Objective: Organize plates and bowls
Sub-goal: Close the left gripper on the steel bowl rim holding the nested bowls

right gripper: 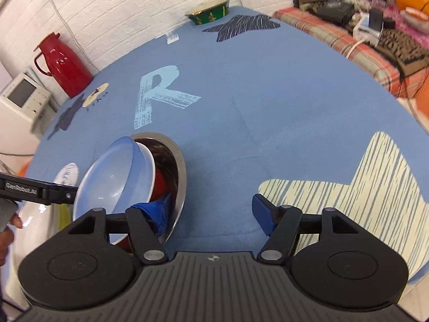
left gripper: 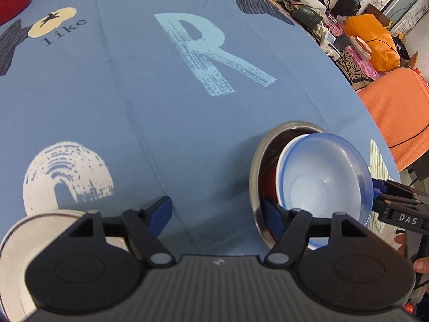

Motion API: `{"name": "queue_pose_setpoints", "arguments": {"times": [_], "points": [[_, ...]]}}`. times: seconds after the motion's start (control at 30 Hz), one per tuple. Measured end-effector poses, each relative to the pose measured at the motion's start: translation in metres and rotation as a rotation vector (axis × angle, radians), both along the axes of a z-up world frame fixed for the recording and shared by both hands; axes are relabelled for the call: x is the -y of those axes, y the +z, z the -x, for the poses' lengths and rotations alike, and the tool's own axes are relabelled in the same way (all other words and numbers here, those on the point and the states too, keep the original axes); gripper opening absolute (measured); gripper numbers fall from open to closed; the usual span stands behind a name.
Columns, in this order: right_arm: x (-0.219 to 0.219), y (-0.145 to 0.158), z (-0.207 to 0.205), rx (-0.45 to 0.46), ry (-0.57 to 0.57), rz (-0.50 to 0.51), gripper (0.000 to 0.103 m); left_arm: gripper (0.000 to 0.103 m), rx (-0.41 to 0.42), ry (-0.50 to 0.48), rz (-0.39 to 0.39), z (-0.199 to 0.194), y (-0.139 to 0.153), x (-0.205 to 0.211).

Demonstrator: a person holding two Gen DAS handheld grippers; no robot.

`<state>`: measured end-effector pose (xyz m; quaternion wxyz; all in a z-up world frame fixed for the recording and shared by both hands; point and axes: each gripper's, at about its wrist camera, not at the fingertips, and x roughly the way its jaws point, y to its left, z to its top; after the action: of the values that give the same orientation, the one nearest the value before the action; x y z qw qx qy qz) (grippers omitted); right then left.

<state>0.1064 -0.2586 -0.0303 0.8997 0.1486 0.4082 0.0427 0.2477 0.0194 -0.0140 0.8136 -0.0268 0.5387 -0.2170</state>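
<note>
Tilting blue bowl between both open grippers

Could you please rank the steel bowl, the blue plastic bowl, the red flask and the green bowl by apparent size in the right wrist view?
1. Steel bowl and blue plastic bowl: similar, overlapping, unranked.
2. Red flask.
3. Green bowl.
The last two stand farther away, so true sizes are unsure.

Red thermos by wall; orange bag.
</note>
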Motion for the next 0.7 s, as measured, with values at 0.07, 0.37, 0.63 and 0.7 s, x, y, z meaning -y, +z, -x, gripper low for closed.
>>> {"name": "queue_pose_setpoints", "arguments": {"times": [0.07,0.37,0.63,0.7], "points": [[-0.005,0.000,0.002,0.010,-0.019,0.028,0.053,0.072,0.014,0.005,-0.001,0.002,0.000,0.000],[-0.008,-0.002,0.012,0.050,-0.080,0.049,0.053,0.072,0.068,0.024,-0.026,0.013,0.002,0.005],[-0.001,-0.002,0.023,0.034,-0.087,0.025,0.051,0.072,0.058,0.036,-0.006,0.017,0.000,0.010],[-0.004,-0.004,0.021,0.052,-0.067,0.040,0.048,0.072,0.070,0.043,-0.003,0.019,-0.001,0.010]]}}
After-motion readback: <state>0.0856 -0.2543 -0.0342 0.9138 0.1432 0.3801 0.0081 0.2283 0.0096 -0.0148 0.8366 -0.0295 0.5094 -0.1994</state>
